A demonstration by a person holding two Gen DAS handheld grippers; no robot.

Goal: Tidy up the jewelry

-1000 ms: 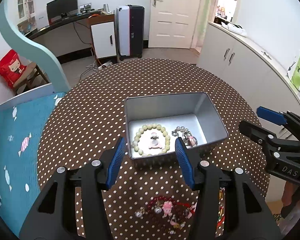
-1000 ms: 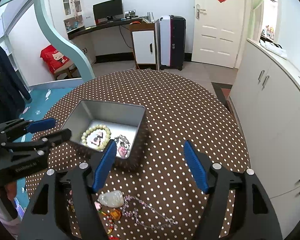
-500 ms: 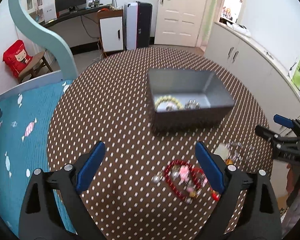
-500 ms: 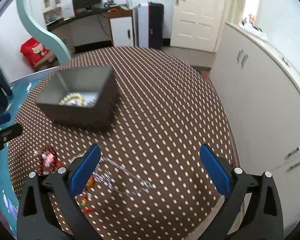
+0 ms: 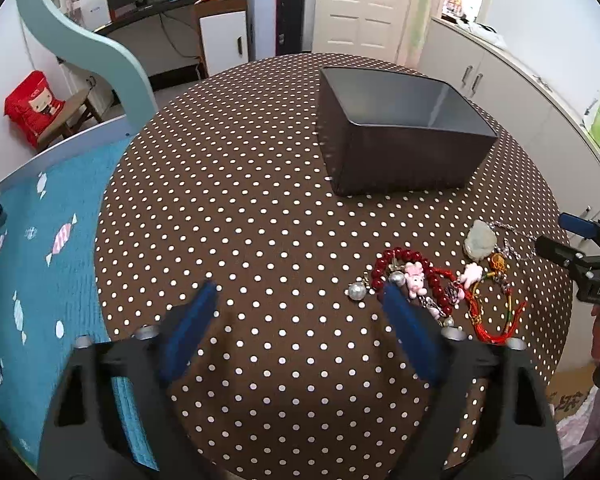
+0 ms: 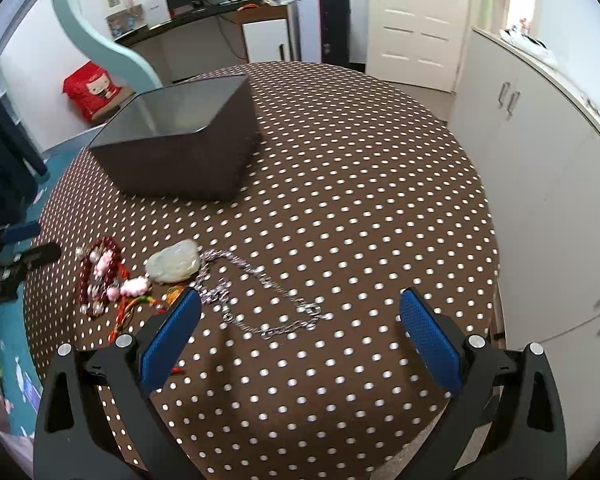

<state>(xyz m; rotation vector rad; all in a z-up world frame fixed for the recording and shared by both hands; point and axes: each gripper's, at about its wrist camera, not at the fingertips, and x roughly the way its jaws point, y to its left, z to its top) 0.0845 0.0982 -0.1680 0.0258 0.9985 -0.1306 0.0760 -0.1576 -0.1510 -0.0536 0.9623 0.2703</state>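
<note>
Jewelry lies in a loose cluster on the near part of the tabletop (image 6: 340, 160): a red bead bracelet (image 5: 410, 276), a pale jade pendant (image 6: 174, 266) with its silver chain (image 6: 268, 304) trailing right, and a red cord piece (image 5: 496, 320). The grey metal box (image 5: 396, 136) stands farther back, well apart from them.

We hold both claws wide open and empty. The left claw (image 5: 300, 320) hovers near the bracelet; the right claw (image 6: 300, 332) straddles the chain.

We judge tangling the main risk: the bracelet, cord and pendant touch or overlap, so lifting one may drag another. The thin chain could slip from the pads or catch on the box rim. The pieces also sit close to the tabletop's near edge, so a nudge could push them off.

Open cloth to the right and left leaves us free room to move.
</note>
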